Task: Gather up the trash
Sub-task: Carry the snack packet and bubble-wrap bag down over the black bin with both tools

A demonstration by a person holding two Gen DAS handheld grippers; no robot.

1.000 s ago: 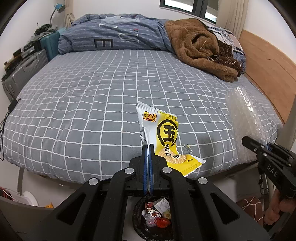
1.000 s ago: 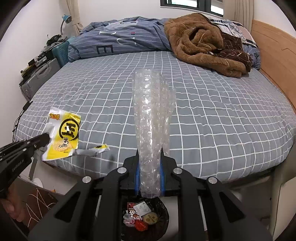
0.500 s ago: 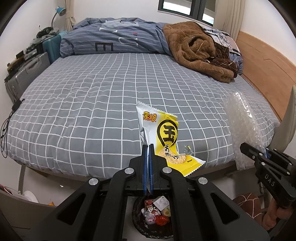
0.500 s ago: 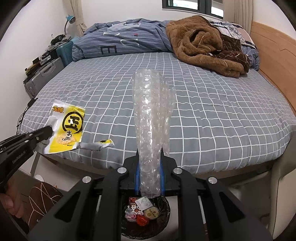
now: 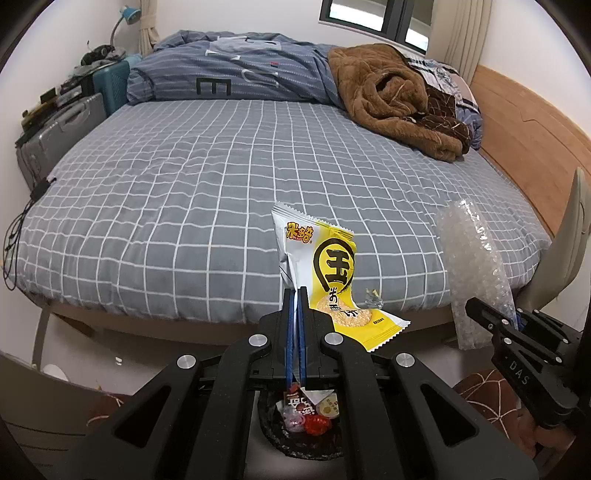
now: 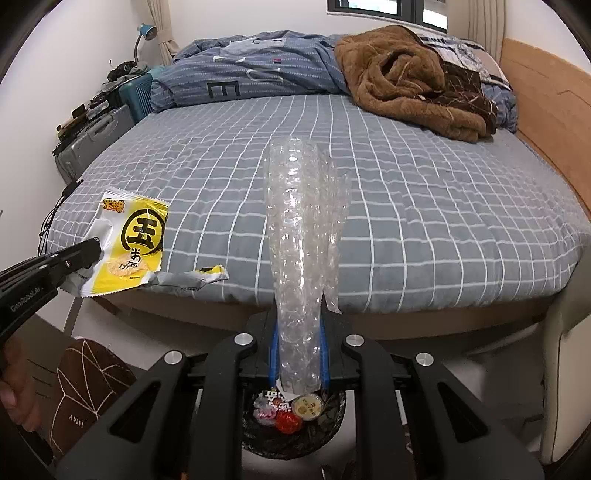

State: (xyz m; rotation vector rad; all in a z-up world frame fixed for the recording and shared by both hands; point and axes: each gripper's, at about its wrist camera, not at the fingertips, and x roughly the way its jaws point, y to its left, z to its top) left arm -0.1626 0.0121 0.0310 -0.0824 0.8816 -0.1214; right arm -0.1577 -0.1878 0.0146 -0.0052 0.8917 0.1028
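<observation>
Below both grippers lies the black-lined trash bin: left gripper clamps the yellow snack wrapper, right gripper the upright clear bubble-wrap roll.

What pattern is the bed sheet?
Grey with a white grid check on the bed sheet; clearest in the left wrist view.

Filling mid-frame: a bed under a grey checked sheet. Upper centre, a striped blue duvet; upper right, a crumpled brown blanket. Far left, suitcases, possibly two, beneath a blue desk lamp. Right edge, wooden headboard.
</observation>
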